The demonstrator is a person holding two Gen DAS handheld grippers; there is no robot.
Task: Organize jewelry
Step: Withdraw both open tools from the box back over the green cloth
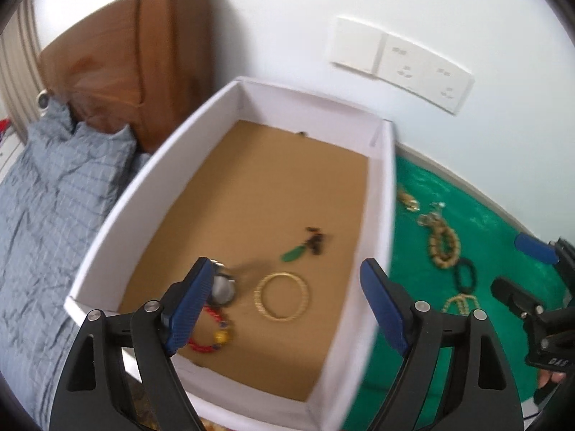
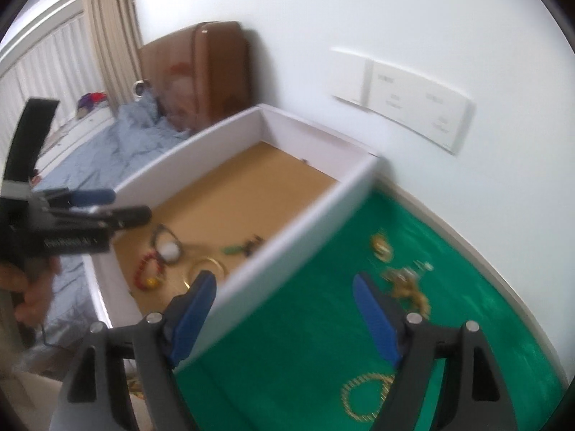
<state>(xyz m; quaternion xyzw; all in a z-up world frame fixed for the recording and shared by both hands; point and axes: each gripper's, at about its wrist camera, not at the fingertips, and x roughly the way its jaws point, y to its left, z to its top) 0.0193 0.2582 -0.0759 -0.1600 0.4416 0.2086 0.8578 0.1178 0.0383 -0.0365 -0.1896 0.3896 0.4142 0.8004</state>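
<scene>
Hovering wide and empty, both tongs flank the white box [image 2: 298,237]; remaining jewelry lies right of its wall, nearer the right tongs [image 2: 284,318] than the left tongs [image 1: 284,309].

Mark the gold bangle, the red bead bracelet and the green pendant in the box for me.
gold bangle [image 1: 282,296], left wrist view, on its near rim.
red bead bracelet [image 1: 201,346], left wrist view, on its lower beads.
green pendant [image 1: 293,253], left wrist view, on the green stone.

The black left gripper with blue finger pads [image 1: 287,305] angles downward, its jaws spread wide and empty. The matching black right gripper [image 2: 284,319] does likewise, nothing between its pads.
</scene>
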